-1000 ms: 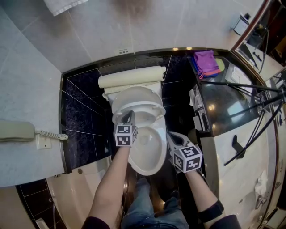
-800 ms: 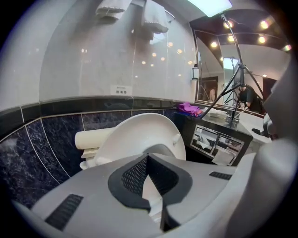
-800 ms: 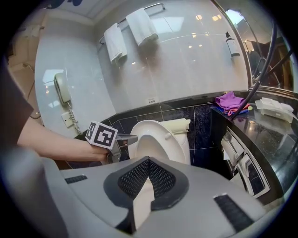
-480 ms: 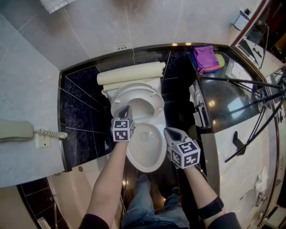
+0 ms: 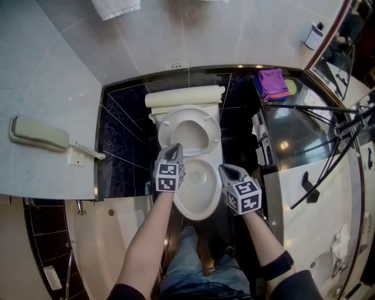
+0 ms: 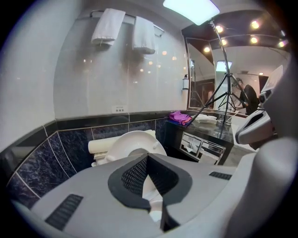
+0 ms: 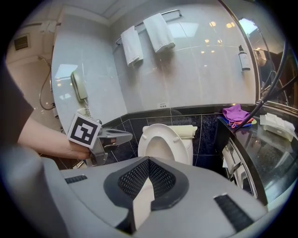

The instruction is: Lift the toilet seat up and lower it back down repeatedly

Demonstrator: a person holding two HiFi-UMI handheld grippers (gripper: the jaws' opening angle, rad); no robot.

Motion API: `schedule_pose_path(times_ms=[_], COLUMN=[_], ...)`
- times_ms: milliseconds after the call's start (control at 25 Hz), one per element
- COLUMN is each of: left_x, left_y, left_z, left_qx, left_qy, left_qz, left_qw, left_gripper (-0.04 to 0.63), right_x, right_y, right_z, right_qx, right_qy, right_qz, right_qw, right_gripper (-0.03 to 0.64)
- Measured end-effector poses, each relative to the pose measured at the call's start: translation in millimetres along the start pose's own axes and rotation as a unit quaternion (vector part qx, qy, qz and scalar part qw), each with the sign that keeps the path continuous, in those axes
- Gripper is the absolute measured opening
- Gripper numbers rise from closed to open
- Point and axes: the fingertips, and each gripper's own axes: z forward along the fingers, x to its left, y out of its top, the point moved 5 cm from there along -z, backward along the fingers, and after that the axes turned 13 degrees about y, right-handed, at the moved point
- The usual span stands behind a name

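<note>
Bathroom, seen steeply from above: pale glossy wall tiles, with a band of dark veined tile behind the toilet.

Far left of the head view: cream corded wall telephone [image 5: 38, 133], mounted within reach of someone seated. No lettering legible.

Upper left-centre: white folded towels [image 5: 116, 7] on a rail, well clear of the work.

Centre: left gripper [image 5: 174, 149], jaws together with nothing between them. It hangs just below the white oval plastic toilet seat [image 5: 165, 130]. The seat stands fully raised and appears to lean back against the lid and tank, so likely it needs no holding. My reading: this is the top of a lift, and the left tool is the one placed to tip the seat forward. The white ceramic bowl [image 5: 202, 190] lies uncovered beneath.

Right of centre: right gripper [image 5: 225, 171], jaws also closed and empty, beside the bowl's right rim. It is probably kept aside, out of the seat's path.

Right: purple crumpled cloth [image 5: 271, 82] on a dark counter, and a black tripod [image 5: 328, 111] leaning across it.

Writing: only the square black-and-white markers on the grippers' cubes. A small wall plate above the tank is too small to read.
</note>
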Motion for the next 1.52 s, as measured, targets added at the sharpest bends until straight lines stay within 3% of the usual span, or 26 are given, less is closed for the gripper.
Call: schedule_pose_path(times_ms=[360, 760, 1120, 1520], left_x=[-38, -72, -89, -110], left_y=[11, 8, 10, -2], left_z=[-147, -280, -344, -363], left_qx=[-0.015, -0.028, -0.054, -0.057], left_qy=[0.020, 0.036, 0.048, 0.041], left_qz=[-0.011, -0.022, -0.039, -0.034], left_qw=[0.9996, 0.9987, 0.9966, 0.9970], left_gripper=[-0.009, -0.009, -0.009, -0.011], right_x=[47, 96, 121, 127], right_y=[-3, -22, -28, -44], right_z=[-62, -141, -181, -201], right_qx=[0.000, 0.000, -0.003, -0.003], right_qy=[0.018, 0.024, 0.027, 0.033], right_qz=[-0.064, -0.081, -0.096, -0.097], right_qw=[0.998, 0.996, 0.995, 0.995], right_gripper=[0.017, 0.017, 0.017, 0.017])
